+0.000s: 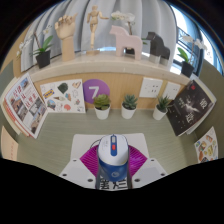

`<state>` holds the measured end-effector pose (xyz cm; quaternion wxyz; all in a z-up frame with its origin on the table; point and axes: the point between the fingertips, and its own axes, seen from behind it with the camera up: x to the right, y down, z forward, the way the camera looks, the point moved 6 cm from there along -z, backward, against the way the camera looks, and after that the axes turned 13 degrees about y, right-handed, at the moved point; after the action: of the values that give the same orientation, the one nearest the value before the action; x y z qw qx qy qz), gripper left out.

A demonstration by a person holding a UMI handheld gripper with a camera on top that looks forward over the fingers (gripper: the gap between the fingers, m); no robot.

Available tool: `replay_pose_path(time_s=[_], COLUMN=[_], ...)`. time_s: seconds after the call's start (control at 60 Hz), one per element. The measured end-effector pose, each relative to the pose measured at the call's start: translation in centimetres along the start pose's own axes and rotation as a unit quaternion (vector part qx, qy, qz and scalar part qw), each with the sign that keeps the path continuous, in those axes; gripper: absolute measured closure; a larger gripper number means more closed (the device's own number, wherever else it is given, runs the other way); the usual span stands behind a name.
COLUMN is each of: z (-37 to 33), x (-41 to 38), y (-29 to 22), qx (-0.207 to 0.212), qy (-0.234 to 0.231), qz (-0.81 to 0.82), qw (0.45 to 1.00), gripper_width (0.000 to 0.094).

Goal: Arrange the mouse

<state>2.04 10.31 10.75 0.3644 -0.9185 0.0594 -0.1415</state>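
Observation:
A white and blue mouse [112, 158] with a red scroll wheel lies lengthwise between my fingers, its nose pointing away from me. My gripper [112, 148] is shut on it: the magenta pads [90, 160] press against both of its sides. The mouse's rear end covers the gripper body. The white table [70, 138] lies below and ahead of it. I cannot tell whether the mouse touches the table.
Three small potted plants [129, 105] and a purple disc with a 7 [96, 93] stand at the table's far edge. Open magazines [26, 105] lie to the left and pictures [190, 106] to the right. A shelf [100, 65] behind carries wooden figures and horses [124, 40].

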Motion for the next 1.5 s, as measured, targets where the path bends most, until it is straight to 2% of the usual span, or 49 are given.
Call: replay_pose_path(time_s=[0.167, 0.233, 0.267, 0.55, 0.583, 0.617, 0.667, 0.917, 1.15, 1.3, 1.5], z=[4.2, 5.0, 5.1, 5.2, 5.1, 4.9, 4.1, -8.1, -21.5, -27.2, -31.5], x=[-0.7, -0.9, -0.9, -0.9, -0.9, -0.9, -0.8, 0.0, -0.7, -1.0, -0.6], y=[3.7, 5.0, 4.7, 5.2, 5.2, 5.4, 5.5, 2.9, 2.7, 5.0, 8.3], qx=[-0.046, -0.061, -0.045, -0.044, -0.049, -0.059, -0.067, 0.001, 0.077, 0.097, 0.105], qy=[-0.026, -0.034, -0.036, -0.038, -0.038, -0.039, -0.035, -0.010, -0.016, -0.012, -0.001], qz=[-0.027, -0.031, -0.023, -0.004, -0.004, -0.007, -0.015, -0.022, 0.019, 0.034, 0.044], qw=[0.998, 0.997, 0.998, 0.998, 0.998, 0.997, 0.997, 1.000, 0.997, 0.995, 0.994], gripper_width=[0.0581, 0.0548, 0.0542, 0.0393, 0.0337, 0.0190, 0.0067, 0.0071, 0.0076, 0.0073, 0.0073])
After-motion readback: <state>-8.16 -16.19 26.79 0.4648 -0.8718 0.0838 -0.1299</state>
